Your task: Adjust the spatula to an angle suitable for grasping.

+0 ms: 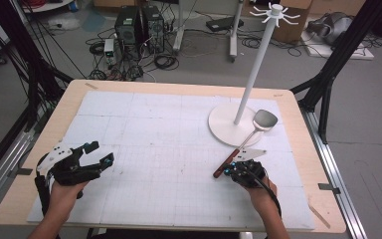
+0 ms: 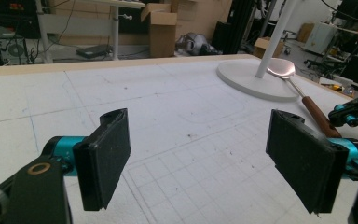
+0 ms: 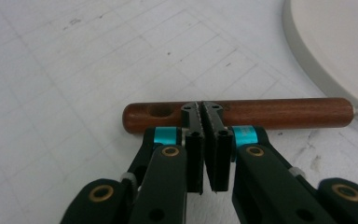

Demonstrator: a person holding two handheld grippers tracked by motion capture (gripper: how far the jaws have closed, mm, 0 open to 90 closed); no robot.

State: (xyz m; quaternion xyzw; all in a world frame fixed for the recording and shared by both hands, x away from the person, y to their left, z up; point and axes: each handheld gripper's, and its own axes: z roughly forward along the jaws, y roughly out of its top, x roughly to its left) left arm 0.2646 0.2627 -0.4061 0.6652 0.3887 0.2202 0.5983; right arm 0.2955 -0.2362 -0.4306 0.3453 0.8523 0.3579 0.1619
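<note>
A metal spatula with a brown wooden handle [image 1: 227, 164] lies on the white gridded mat [image 1: 154, 149], its shiny head [image 1: 265, 119] resting on the round base of a white hook stand [image 1: 226, 124]. My right gripper [image 1: 231, 171] is at the handle's near end. In the right gripper view its jaws [image 3: 203, 108] stand together, their tips just over the handle [image 3: 270, 113], with nothing between the pads. My left gripper [image 1: 92, 154] hovers at the table's left, jaws wide open [image 2: 205, 154] and empty. The left gripper view shows the spatula [image 2: 319, 116] and the right gripper [image 2: 349, 114] far right.
The stand's tall pole [image 1: 256, 64] rises from its base to a ring of hooks [image 1: 275, 12]. The wooden table edge [image 1: 323, 164] runs close to the right of the spatula. Beyond the table are computers, cables and cardboard boxes on the floor.
</note>
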